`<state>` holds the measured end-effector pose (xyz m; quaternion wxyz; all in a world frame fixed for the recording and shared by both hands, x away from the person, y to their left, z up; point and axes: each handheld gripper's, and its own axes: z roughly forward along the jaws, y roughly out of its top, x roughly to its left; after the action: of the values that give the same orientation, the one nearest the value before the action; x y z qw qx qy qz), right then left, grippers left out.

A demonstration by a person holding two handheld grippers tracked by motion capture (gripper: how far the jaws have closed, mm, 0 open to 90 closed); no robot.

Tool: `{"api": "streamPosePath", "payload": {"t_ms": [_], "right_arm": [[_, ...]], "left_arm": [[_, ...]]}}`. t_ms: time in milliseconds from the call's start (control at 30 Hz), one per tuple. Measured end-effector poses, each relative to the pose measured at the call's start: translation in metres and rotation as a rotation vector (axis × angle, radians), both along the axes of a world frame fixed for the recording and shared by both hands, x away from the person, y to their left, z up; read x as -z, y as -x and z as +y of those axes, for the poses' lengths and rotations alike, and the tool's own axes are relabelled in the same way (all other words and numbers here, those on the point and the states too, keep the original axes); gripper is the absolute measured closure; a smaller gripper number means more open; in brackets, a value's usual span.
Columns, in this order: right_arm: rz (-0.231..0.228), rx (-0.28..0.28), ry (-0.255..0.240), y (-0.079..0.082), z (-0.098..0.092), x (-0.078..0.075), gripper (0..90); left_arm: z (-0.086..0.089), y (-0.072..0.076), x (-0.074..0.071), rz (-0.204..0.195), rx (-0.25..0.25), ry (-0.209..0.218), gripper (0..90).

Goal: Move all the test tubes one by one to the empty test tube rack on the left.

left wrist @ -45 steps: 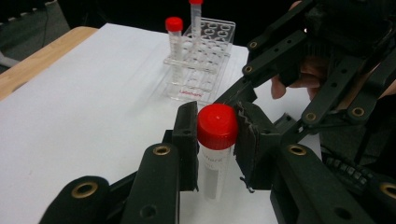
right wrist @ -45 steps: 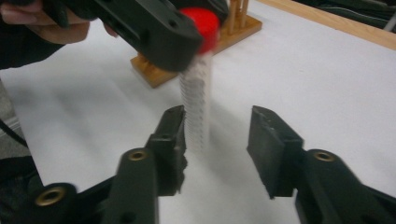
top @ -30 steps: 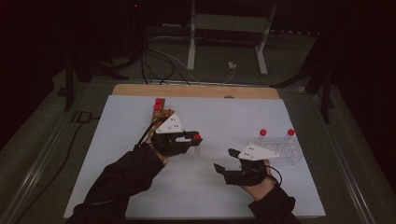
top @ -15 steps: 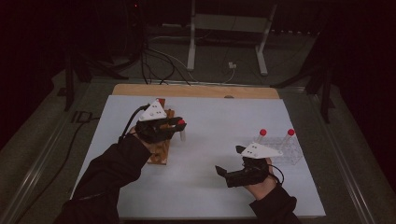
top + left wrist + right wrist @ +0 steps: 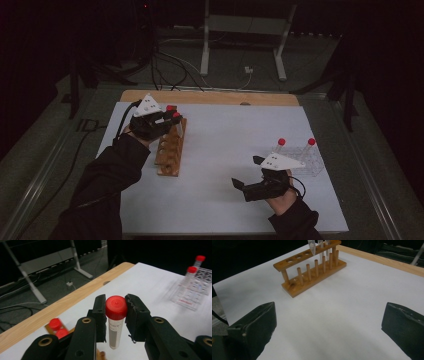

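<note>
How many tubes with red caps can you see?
5: one held in the left gripper, two in the wooden rack, two in the clear rack. More may be hidden.

five red-capped tubes, two racks

Wooden table; white sheet bearing wooden rack, clear rack.

- The tubes over the wooden rack are cut off by the top edge.
- The printed label on the held tube is partly hidden by a jaw.
- The clear rack, far right, is blurred.
</note>
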<state>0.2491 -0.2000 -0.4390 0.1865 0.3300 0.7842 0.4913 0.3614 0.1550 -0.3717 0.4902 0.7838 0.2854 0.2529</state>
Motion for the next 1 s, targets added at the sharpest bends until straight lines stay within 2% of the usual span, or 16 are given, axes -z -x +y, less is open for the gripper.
{"api": "streamPosePath", "payload": {"t_ms": [200,567,800,1000], "right_arm": [[0.001,-0.005,-0.006,0.0,0.0,0.0,0.0],[0.0,-0.005,-0.006,0.0,-0.001,0.0,0.0],[0.004,-0.01,-0.008,-0.001,-0.002,0.0,0.0],[0.004,-0.007,-0.008,-0.001,-0.003,0.0,0.0]], "left_arm": [[0.012,-0.008,0.001,-0.009,-0.078,0.001,72.0],[0.023,-0.021,0.011,-0.013,-0.182,-0.004,72.0],[0.025,-0.03,0.024,0.012,-0.21,0.004,72.0],[0.021,-0.035,0.039,0.041,-0.214,-0.012,72.0]]}}
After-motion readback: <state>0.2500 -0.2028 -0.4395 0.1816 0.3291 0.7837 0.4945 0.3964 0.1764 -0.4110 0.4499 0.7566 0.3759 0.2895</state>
